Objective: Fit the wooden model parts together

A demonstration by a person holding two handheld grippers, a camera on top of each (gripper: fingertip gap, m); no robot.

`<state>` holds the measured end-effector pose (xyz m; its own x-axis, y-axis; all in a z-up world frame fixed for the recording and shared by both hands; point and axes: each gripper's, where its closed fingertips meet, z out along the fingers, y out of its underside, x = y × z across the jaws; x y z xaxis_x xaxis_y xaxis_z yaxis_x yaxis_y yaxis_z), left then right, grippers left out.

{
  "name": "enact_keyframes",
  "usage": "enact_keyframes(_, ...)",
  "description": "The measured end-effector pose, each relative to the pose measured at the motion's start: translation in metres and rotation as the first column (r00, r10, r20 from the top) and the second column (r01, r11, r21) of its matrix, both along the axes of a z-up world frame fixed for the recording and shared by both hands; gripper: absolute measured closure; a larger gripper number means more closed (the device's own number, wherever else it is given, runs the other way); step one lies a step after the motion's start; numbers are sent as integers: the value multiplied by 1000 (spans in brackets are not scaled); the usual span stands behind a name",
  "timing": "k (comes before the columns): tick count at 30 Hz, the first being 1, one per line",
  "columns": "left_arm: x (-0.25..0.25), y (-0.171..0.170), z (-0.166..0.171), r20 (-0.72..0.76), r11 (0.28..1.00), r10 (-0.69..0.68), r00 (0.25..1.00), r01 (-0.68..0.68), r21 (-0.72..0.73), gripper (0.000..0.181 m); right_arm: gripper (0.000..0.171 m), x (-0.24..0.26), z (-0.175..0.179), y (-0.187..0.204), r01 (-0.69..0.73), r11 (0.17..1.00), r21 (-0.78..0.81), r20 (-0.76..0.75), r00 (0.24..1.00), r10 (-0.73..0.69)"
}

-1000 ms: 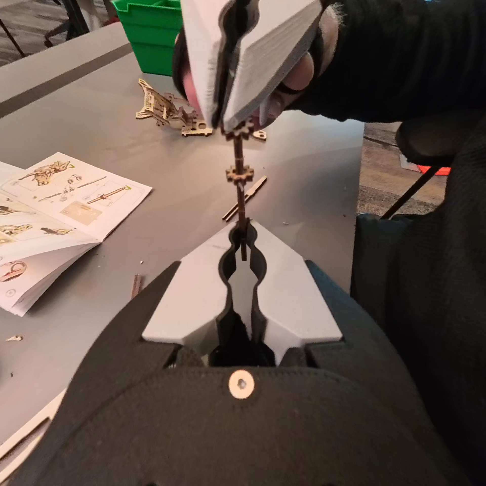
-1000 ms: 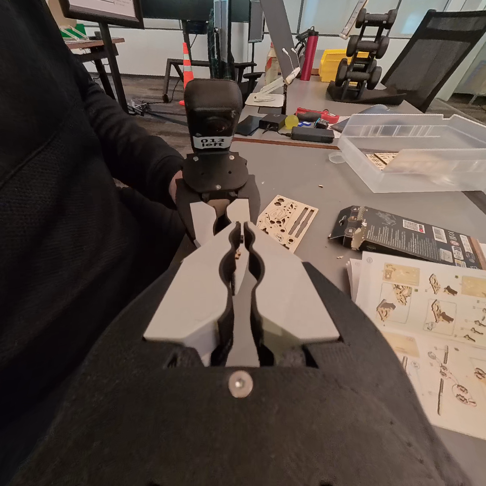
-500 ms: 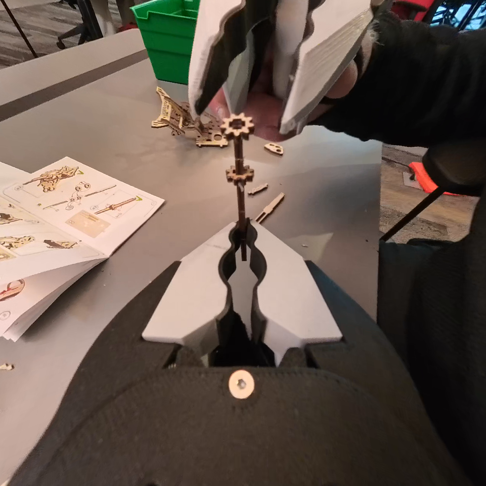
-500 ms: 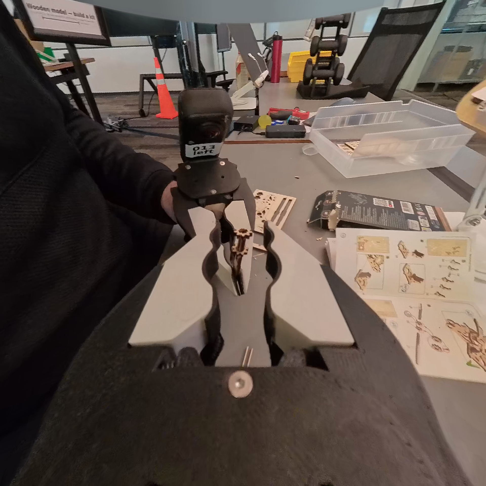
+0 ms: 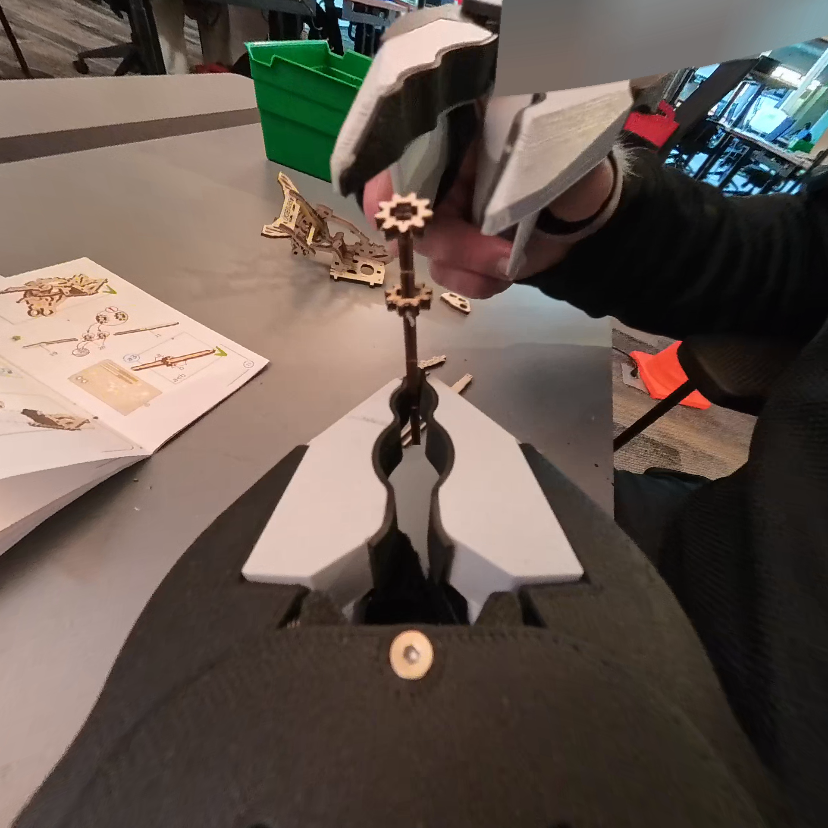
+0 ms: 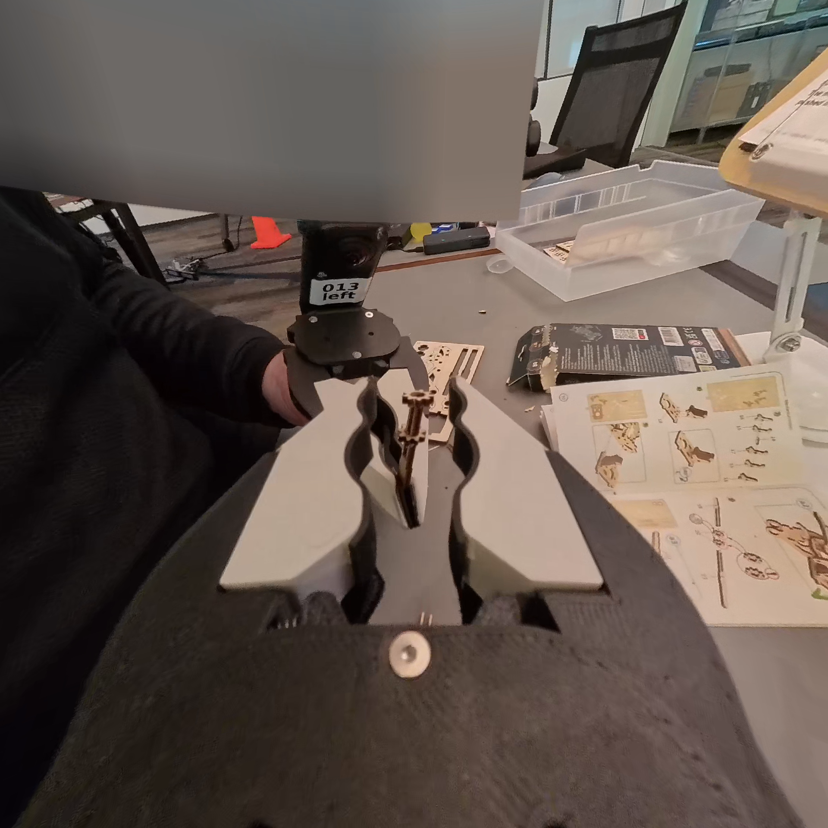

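left gripper [image 5: 412, 394] fingers clamp axle [image 5: 410, 340] | right gripper [image 6: 410, 394] fingers spread, empty

- From my left wrist view, the lower end of the wooden axle [image 5: 410, 358] disappears between the closed fingers of the left hand-held gripper [image 5: 413, 390], so I can't see how deep it sits.
- The instruction booklet [image 5: 103, 358] is cut off by the left edge.
- The right hand-held gripper [image 5: 452, 197] runs out past the top edge.
- In my right wrist view, the clear plastic bin [image 6: 627, 233] holds pale pieces too blurred to identify.
- The clipboard [image 6: 784, 116] is cropped at the right edge.
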<state>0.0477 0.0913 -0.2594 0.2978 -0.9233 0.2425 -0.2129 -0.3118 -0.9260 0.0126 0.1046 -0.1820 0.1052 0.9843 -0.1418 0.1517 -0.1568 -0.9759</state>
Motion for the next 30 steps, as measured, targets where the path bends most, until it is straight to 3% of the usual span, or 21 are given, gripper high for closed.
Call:
enact_keyframes(5,1,1,4,23,1000,9,1000,-9,5,181,159,-4,0,3,17,1000,-11,-23,1000,-17)
enact_keyframes(22,18,0,31,180,1000,-2,984,-4,31,180,160,7,25,3,-24,969,-245,-415,906,-82)
enact_keyframes(26,23,0,29,181,1000,4,984,-7,18,180,160,4,21,2,-6,972,-234,-395,914,-89)
enact_keyframes(30,11,10,25,113,997,56,992,-62,43,180,140,14,21,8,37,981,-189,-300,949,-94)
